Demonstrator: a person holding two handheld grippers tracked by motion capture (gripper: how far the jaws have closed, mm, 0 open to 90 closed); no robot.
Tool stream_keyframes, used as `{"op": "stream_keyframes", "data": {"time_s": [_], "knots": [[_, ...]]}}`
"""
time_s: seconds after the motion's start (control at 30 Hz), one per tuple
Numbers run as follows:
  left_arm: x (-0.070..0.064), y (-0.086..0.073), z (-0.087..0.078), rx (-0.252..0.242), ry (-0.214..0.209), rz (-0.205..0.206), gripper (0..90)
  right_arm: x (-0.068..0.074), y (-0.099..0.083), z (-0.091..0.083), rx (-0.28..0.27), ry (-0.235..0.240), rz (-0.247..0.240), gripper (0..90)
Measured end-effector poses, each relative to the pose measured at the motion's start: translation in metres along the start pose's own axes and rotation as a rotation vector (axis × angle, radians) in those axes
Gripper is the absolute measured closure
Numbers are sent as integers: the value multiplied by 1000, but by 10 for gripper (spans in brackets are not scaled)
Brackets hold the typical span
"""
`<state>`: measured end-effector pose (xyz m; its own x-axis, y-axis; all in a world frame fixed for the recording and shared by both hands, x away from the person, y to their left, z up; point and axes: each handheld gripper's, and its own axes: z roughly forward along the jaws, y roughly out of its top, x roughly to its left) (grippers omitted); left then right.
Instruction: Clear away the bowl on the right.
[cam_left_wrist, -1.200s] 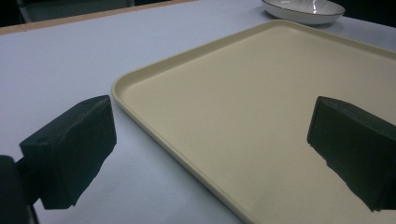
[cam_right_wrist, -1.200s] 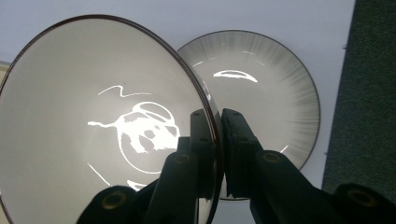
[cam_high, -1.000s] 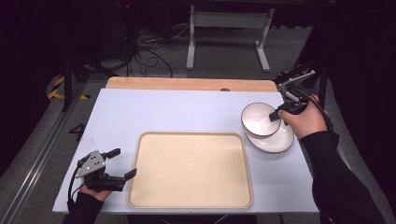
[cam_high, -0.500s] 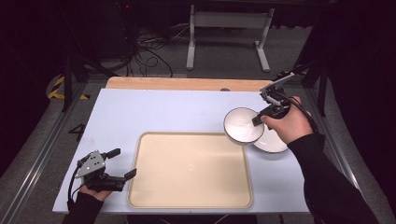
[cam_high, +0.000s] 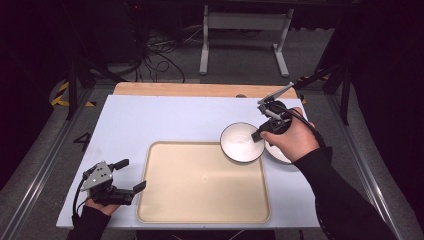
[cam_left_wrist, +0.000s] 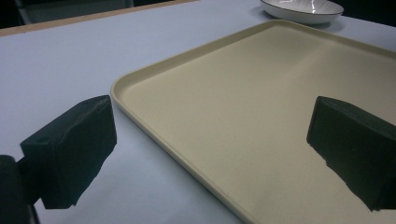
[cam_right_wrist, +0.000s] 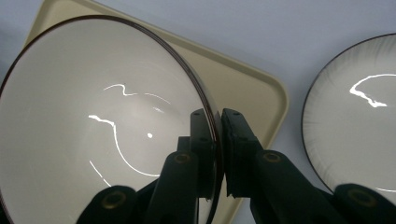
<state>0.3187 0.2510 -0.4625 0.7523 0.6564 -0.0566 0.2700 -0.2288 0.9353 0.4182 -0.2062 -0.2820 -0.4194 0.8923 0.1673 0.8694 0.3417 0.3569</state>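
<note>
So the right gripper (cam_right_wrist: 218, 154) has a white bowl (cam_high: 242, 142) pinched by the rim, one jaw inside and one outside, and in the high view it's hanging over the far right corner of the tray (cam_high: 200, 220), lifted off the counter (cam_high: 150, 120). A second bowl (cam_right_wrist: 355, 116) sits on the counter just right of the tray, partly tucked under the person's hand in the high view. The left gripper (cam_high: 126, 176) is down at the near left corner of the tray with its jaws spread wide and nothing between them.

What worries me is that rim grip. It's a thin edge of glazed ceramic, held on one side only, so the whole weight of the bowl hangs off that one pinch. Looks to me like any quick wrist turn could make it swivel in the jaws or slide right out, and it'd land on the tray edge or the other bowl. Chipped rim, easy.

Other thing: the carried bowl is very near the tray's raised lip. If it comes down too soon it could catch that lip and tip instead of sitting flat.

The hand is also right over the second bowl, so a careless pull back might knock it toward the counter edge
</note>
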Motion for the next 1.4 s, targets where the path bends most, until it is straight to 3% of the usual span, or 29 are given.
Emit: {"op": "stream_keyframes", "data": {"time_s": [0.17,0.57,0.87,1.4], "knots": [[0,0,0,1,-2,1,23,16,-1,8,9,28,-30,843],[0,0,0,-1,-2,1,23,34,-2,23,19,80,-55,843],[0,0,0,1,-3,3,24,46,-5,37,10,117,-39,843],[0,0,0,-1,-1,6,24,65,-7,67,58,110,-73,842]]}}
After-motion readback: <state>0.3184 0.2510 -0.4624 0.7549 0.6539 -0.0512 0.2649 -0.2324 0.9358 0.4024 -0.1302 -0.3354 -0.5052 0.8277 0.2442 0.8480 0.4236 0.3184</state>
